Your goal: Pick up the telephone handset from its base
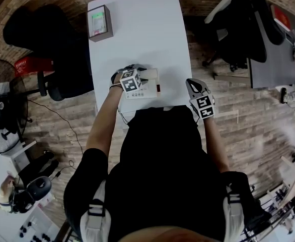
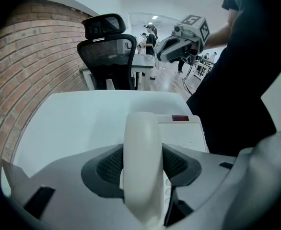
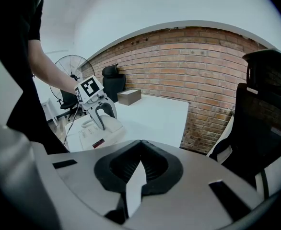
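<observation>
The handset [image 2: 141,133] is being held by the left tool [image 2: 143,169], whose jaws are being pressed against its two sides. It is still lying in its cradle on the phone base [image 2: 186,131], which is sitting at the near edge of the white counter [image 2: 83,123], just in front of the person. The handset's long axis is running straight between the jaws, so it is being gripped across its narrow width. The right tool [image 3: 140,150] is being held well apart, off the counter's right near corner, with its jaws together and nothing between them. Judging from this, only a straight lift by the left hand is being called for.
</observation>
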Motion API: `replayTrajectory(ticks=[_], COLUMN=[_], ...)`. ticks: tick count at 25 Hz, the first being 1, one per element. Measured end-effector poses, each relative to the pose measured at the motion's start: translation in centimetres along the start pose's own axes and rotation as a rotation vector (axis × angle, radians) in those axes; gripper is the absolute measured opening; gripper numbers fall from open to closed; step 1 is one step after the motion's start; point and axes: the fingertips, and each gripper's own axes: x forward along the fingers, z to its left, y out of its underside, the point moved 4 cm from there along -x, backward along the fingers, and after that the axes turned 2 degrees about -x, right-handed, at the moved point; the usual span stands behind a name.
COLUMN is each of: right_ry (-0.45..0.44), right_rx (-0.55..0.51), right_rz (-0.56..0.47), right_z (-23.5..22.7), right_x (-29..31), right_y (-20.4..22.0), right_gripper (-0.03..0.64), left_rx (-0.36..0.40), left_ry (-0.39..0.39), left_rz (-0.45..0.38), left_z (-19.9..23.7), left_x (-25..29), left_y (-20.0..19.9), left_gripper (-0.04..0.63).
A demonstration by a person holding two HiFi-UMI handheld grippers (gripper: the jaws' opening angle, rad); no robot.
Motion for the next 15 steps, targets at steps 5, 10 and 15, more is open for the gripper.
replayTrajectory(ticks=[5, 10, 15], right_ry=[-0.01, -0.024, -0.037], right_rx=[-0.011, -0.021, -0.05], right_rz=[-0.005, -0.01, -0.018], right_z=[0.0, -0.2, -0.5], right_x=[0.0, 0.0, 0.2], right_y=[-0.2, -0.4, -0.5], right_gripper=[-0.002, -0.002, -0.002], left_rx=[0.008, -0.013, -0.036], left_ry=[-0.008, -0.031, -0.065], left_rz=[0.019, 0.014, 0.004], left_z=[0.0, 0.1, 0.2], left_x=[-0.1, -0.7, -1.8], left_y=[-0.1, -0.1, -0.2], left_gripper=[0.241, 0.241, 0.241])
